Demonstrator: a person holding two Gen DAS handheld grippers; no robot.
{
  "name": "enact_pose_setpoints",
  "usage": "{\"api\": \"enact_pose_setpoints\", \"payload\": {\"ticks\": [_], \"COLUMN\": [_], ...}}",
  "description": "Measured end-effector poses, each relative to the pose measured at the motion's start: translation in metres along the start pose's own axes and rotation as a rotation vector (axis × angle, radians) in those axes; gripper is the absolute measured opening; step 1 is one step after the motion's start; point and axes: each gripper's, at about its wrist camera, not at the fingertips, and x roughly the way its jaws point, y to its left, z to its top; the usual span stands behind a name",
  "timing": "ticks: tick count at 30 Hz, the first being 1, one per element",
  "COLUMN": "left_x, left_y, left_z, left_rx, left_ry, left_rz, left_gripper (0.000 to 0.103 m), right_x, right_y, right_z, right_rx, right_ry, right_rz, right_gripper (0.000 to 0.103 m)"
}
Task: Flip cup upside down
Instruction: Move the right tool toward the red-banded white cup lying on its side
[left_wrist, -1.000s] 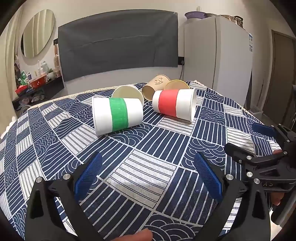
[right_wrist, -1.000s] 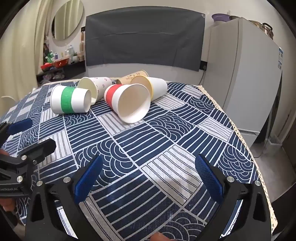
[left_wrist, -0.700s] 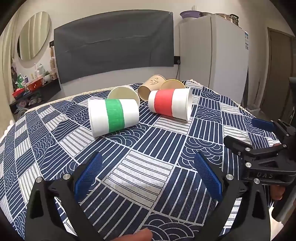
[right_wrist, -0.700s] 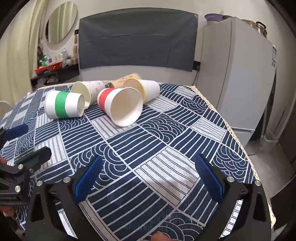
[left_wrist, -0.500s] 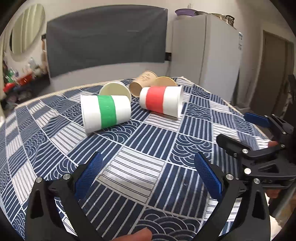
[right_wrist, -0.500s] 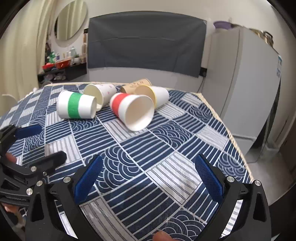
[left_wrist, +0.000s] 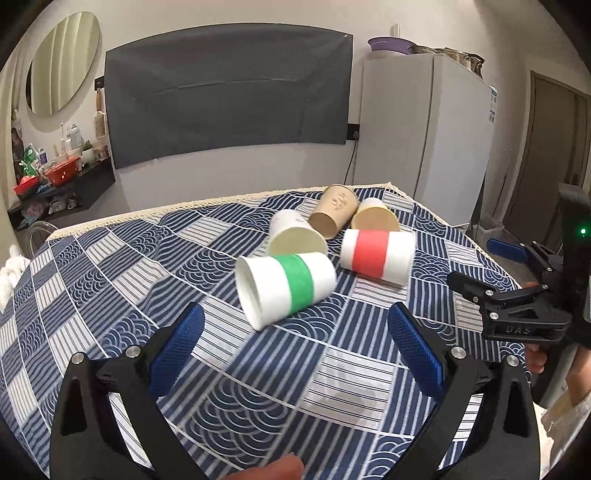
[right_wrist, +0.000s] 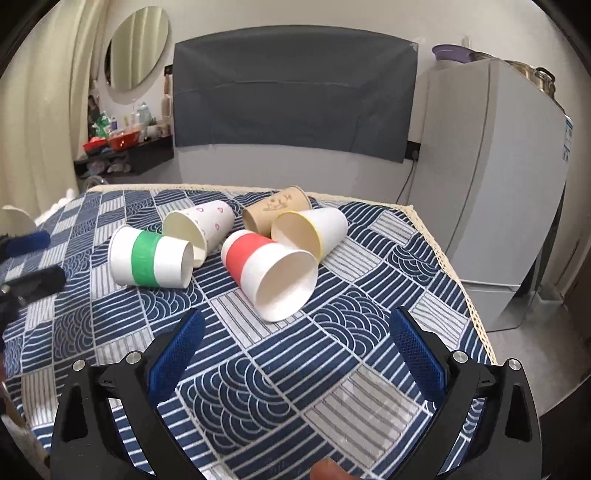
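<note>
Five paper cups lie on their sides on the patterned tablecloth, both grippers wide and holding nothing.

The left gripper and right gripper hover above the cloth, jaws spread, arms cut off below. Nearest to them lie the green-banded cup and the red-banded cup. Behind the red-banded cup rest the heart-print cup, the yellow-rimmed cup and the brown cup, each partly hidden. Beyond stands the fridge; items on top are unclear.
</note>
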Motion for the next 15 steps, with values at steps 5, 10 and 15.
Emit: {"api": "enact_pose_setpoints", "payload": {"ticks": [5,10,15], "left_x": [0.011,0.017,0.023], "left_y": [0.020,0.028,0.034], "left_z": [0.012,0.018,0.018], "left_rx": [-0.003,0.041,0.059], "left_ry": [0.055,0.052,0.060], "left_rz": [-0.006,0.046,0.058], "left_gripper": [0.097,0.097,0.097], "right_x": [0.028,0.051,0.072], "right_y": [0.005,0.009,0.008], "right_z": [0.006,0.013,0.022], "right_rx": [-0.002,0.017,0.048], "right_ry": [0.056,0.082,0.119], "right_rz": [0.007,0.041,0.075], "right_gripper": [0.095,0.095,0.095]}}
